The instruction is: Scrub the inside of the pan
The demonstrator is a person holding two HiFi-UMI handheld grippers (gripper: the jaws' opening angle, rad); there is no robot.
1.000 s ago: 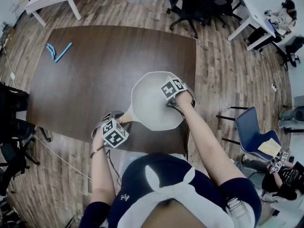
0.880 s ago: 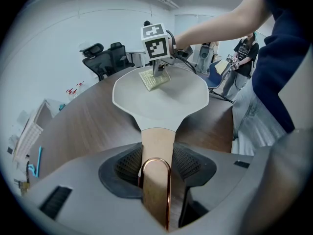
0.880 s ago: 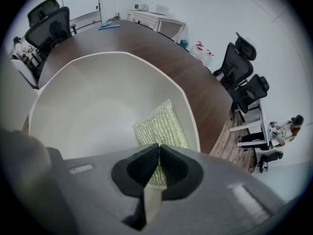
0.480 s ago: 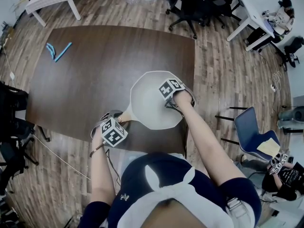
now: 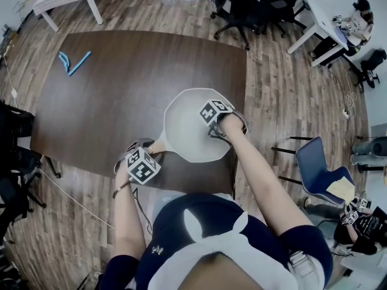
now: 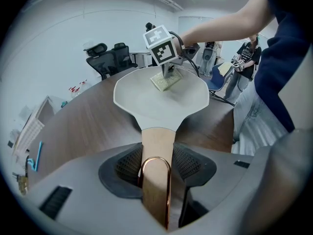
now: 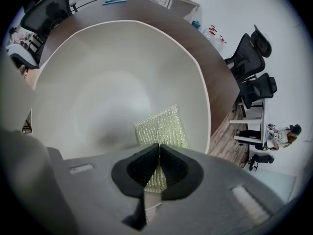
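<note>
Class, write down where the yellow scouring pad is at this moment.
In the right gripper view, the scouring pad is pinched in the right gripper and lies against the inside of the pan, toward its right rim.

Open tabletop [image 5: 121,89] left of pan [image 5: 184,125]; blue object [image 5: 78,64] at corner.

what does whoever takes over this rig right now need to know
Left hand-held gripper: shut on the pan handle, holding it.
Right hand-held gripper: shut on the scouring pad, which lies against the inside of the pan near its right rim.
The pan sits at the near edge of the table.
Done: no dirt shows, so progress can't be judged.
Left: work the pad over the rest of the inside.
</note>
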